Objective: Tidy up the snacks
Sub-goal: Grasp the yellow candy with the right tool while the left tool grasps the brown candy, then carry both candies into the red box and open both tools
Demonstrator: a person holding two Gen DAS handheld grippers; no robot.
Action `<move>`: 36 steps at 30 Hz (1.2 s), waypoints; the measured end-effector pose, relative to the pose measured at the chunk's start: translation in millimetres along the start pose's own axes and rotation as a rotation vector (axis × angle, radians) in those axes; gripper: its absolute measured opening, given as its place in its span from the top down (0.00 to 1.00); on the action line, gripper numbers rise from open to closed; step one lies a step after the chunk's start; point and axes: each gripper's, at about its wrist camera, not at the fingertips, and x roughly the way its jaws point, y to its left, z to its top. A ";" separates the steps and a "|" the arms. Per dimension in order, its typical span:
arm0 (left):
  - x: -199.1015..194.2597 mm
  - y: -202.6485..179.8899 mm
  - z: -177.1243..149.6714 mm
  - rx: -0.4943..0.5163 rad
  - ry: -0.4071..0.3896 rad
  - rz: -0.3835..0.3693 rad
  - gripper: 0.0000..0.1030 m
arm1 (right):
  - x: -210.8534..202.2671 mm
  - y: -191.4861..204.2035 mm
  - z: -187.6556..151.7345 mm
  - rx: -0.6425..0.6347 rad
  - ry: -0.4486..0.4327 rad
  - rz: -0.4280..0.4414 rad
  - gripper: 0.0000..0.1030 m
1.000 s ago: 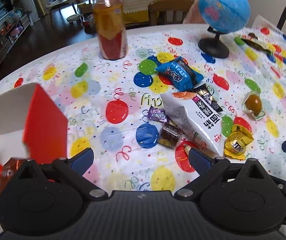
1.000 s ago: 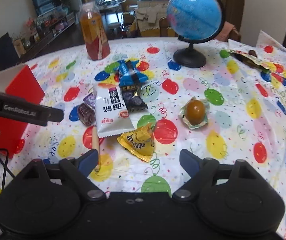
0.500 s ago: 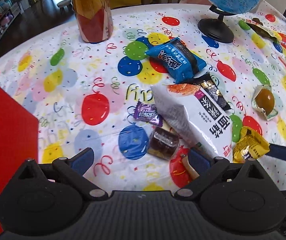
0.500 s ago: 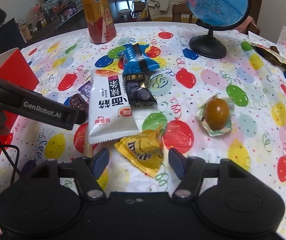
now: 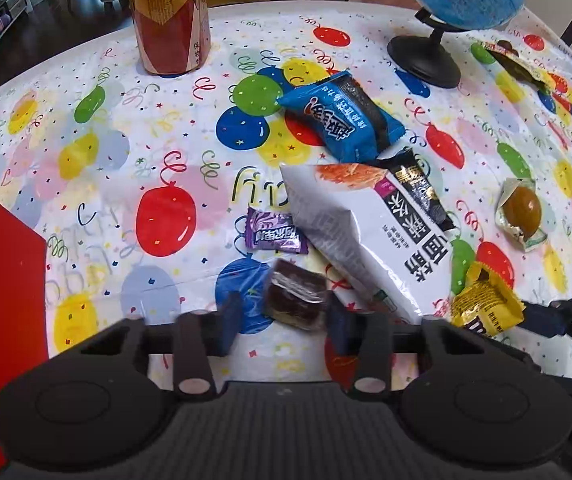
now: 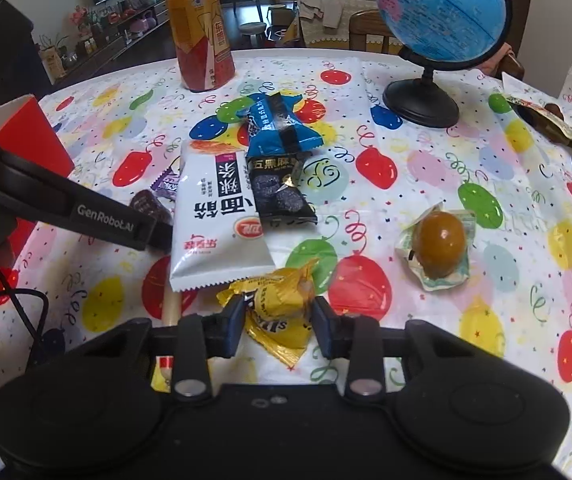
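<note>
Counter (image 5: 98,168): round, under a balloon-print cloth, snacks strewn across its middle; left claw (image 5: 282,316): jaws closing, a dark brown clear-wrapped candy (image 5: 296,300) between them, its right end against the right finger, the left finger just short of it; right claw (image 6: 276,320): jaws closing about a crumpled yellow snack packet (image 6: 276,312), both fingers at its sides, packet lying on the cloth; white noodle-snack bag (image 6: 220,216): centre of the pile, just beyond the yellow packet, the left claw's arm reaching in at its left edge in the right wrist view; purple candy (image 5: 276,234): just left of the white bag, beyond the brown candy; black packet (image 6: 280,192): at the white bag's right edge, partly under a blue packet (image 6: 282,128) farther off; wrapped brown egg (image 6: 438,246): alone to the right, well apart from the pile; red box (image 6: 32,140): near left edge of the counter; tea bottle (image 6: 200,28): upright, far left; globe (image 6: 440,12): on a black stand, far right; opened wrapper (image 6: 550,124): far right edge.
</note>
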 end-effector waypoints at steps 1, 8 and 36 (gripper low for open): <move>-1.0 0.5 -0.1 -0.002 -0.002 0.001 0.68 | -1.0 -0.1 -1.0 0.005 -0.003 0.001 0.71; -14.5 10.9 -6.2 -0.037 -0.030 0.001 0.71 | -17.8 2.4 -7.5 0.042 -0.019 -0.001 0.72; -171.0 87.2 -68.0 -0.169 -0.145 -0.031 0.71 | -135.0 106.4 7.7 0.012 -0.142 0.105 0.72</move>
